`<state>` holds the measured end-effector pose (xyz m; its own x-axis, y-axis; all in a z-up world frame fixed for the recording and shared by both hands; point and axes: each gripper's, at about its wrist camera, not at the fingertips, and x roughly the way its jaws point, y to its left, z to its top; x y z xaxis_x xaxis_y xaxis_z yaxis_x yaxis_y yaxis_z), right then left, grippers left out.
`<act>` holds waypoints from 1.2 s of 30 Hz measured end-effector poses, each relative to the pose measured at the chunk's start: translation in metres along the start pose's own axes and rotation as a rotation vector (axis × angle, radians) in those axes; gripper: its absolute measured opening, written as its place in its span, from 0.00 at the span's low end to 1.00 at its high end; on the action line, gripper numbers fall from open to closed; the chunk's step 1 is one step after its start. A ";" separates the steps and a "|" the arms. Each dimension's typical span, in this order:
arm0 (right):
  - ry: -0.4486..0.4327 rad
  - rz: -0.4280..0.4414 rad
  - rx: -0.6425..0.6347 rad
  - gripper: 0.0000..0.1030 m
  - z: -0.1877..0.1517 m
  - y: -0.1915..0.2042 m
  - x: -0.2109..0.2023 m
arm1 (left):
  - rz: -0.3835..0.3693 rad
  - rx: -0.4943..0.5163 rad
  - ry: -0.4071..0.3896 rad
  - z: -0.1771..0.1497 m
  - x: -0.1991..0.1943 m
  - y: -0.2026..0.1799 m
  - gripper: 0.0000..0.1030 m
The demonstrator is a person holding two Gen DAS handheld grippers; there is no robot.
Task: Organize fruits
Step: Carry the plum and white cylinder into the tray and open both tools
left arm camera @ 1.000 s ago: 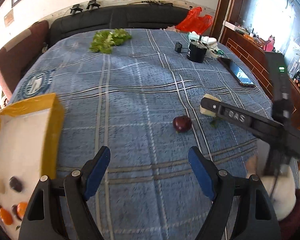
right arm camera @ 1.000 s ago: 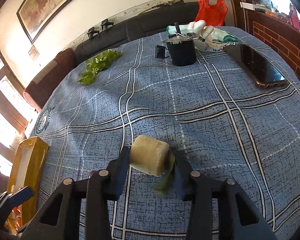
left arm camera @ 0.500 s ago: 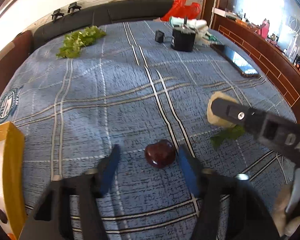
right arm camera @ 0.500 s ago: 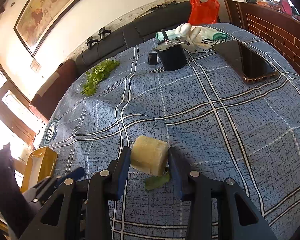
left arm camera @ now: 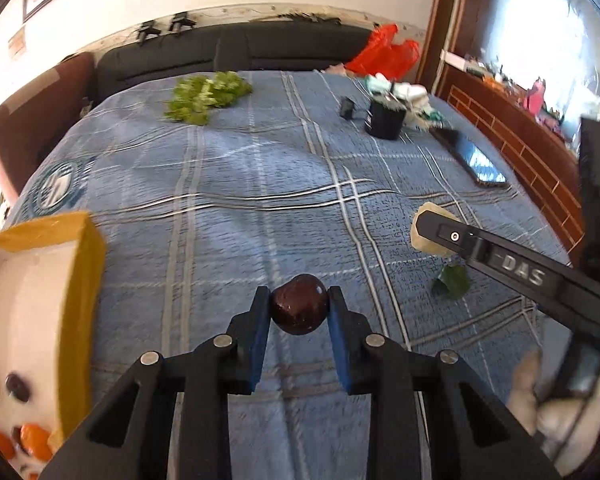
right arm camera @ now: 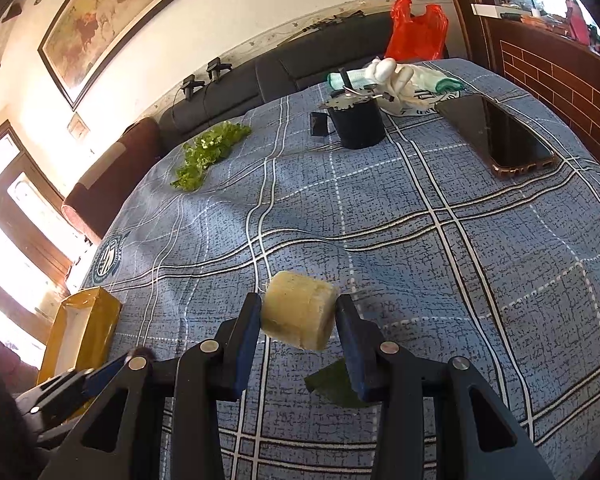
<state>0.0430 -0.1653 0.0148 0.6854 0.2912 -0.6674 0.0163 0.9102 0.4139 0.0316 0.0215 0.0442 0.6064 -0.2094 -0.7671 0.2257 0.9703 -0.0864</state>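
Observation:
My left gripper (left arm camera: 299, 309) is shut on a dark red round fruit (left arm camera: 299, 309), held just above the blue plaid cloth (left arm camera: 228, 240). My right gripper (right arm camera: 298, 314) is shut on a pale yellow cut fruit chunk (right arm camera: 298, 315), lifted off the cloth; the chunk also shows in the left wrist view (left arm camera: 424, 236), partly behind the right gripper's finger. A yellow box with a white inside (left arm camera: 32, 300) stands at the left and holds several small orange and dark fruits (left arm camera: 20, 432). It also shows in the right wrist view (right arm camera: 80, 332).
A green leaf scrap (right arm camera: 332, 384) lies on the cloth under the chunk. Leafy greens (left arm camera: 204, 96) lie at the far left. A black cup (right arm camera: 358, 124), a small black block (right arm camera: 319, 124), white gloves (right arm camera: 396, 76), a phone (right arm camera: 500, 136) and a red bag (right arm camera: 416, 28) are at the far right.
My left gripper moved forward to the dark red fruit and shut on it. My right gripper kept hold of the yellow chunk and lifted it, leaving the leaf scrap on the cloth.

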 end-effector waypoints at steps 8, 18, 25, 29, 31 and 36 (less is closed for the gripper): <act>-0.018 0.035 -0.028 0.41 -0.007 0.022 -0.012 | 0.046 -0.079 -0.079 -0.027 -0.070 0.045 0.26; 0.012 0.109 -0.122 0.41 -0.041 0.086 -0.049 | 0.144 -0.226 -0.150 -0.071 -0.139 0.124 0.27; 0.033 0.164 -0.200 0.41 -0.060 0.137 -0.061 | 0.220 -0.322 -0.163 -0.100 -0.163 0.175 0.27; 0.075 0.211 -0.252 0.41 -0.076 0.171 -0.057 | 0.269 -0.356 -0.167 -0.112 -0.169 0.195 0.27; 0.099 0.234 -0.286 0.41 -0.086 0.188 -0.053 | 0.287 -0.371 -0.162 -0.117 -0.169 0.206 0.27; 0.153 0.287 -0.353 0.41 -0.112 0.225 -0.042 | 0.316 -0.386 -0.144 -0.129 -0.164 0.223 0.27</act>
<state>-0.0635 0.0602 0.0669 0.5104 0.5617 -0.6512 -0.4243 0.8231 0.3774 -0.1155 0.2877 0.0689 0.7044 0.1126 -0.7008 -0.2665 0.9570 -0.1141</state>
